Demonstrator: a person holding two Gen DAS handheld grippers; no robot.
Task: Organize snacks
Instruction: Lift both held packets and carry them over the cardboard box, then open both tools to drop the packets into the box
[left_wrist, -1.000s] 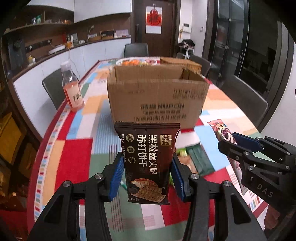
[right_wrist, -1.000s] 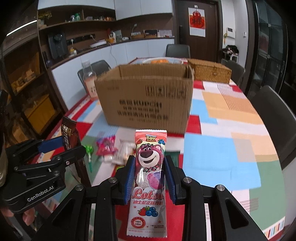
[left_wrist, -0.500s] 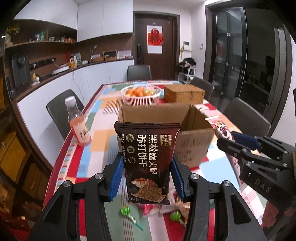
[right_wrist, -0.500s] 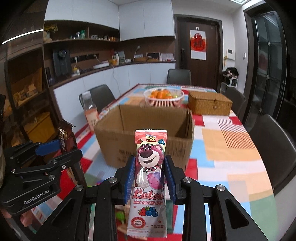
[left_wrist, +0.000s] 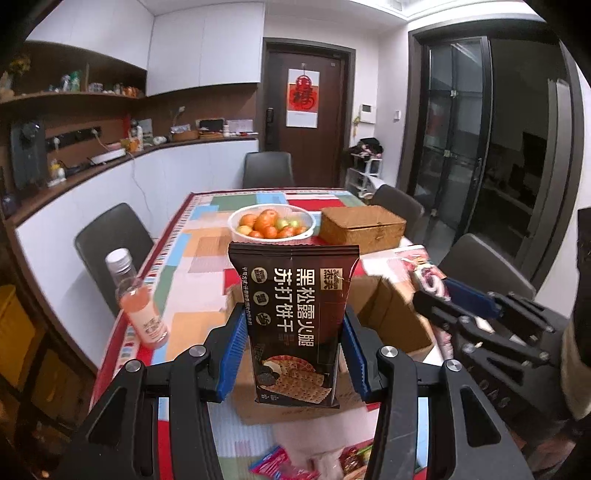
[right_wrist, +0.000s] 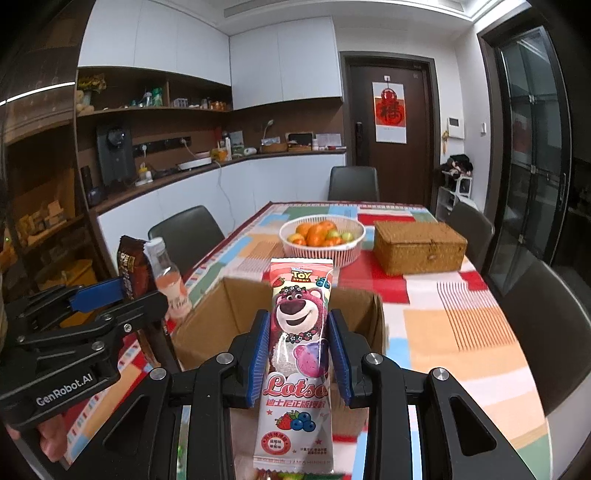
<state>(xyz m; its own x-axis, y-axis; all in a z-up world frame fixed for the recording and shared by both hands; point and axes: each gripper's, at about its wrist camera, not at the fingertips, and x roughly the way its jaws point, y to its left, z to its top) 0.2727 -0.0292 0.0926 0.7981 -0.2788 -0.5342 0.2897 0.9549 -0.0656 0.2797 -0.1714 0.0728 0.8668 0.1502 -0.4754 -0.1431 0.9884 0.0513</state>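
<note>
1. Left wrist view: the left gripper (left_wrist: 293, 349) grasps a dark cracker pack (left_wrist: 293, 325) upright between its blue pads, one pad pressed on each side.
2. Behind the pack sits an open cardboard box (left_wrist: 388, 314) on the patchwork table (left_wrist: 207, 258); most of the box is hidden by the pack.
3. Farther off stand a white fruit bowl (left_wrist: 271, 225) and, just right of it, a wicker box (left_wrist: 362, 229). A pink drink bottle (left_wrist: 138, 301) stands near the table's left edge.
4. The right gripper (left_wrist: 476, 325) shows at right, with a pink pack in its jaws, partly blurred.
5. Loose snacks (left_wrist: 291, 463) lie on the near table, below the grippers.
6. Right wrist view: the right gripper (right_wrist: 299, 350) grasps a pink bear pack (right_wrist: 299, 354) upright, pads tight on both sides.
7. The box (right_wrist: 221, 321) lies just beyond it, open side up, its inside bare where visible.
8. The left gripper (right_wrist: 110, 299) is at left, its cracker pack (right_wrist: 133, 269) in front of the bottle (right_wrist: 170, 277).
9. The bowl (right_wrist: 321, 236) and wicker box (right_wrist: 419, 242) sit beyond.
</note>
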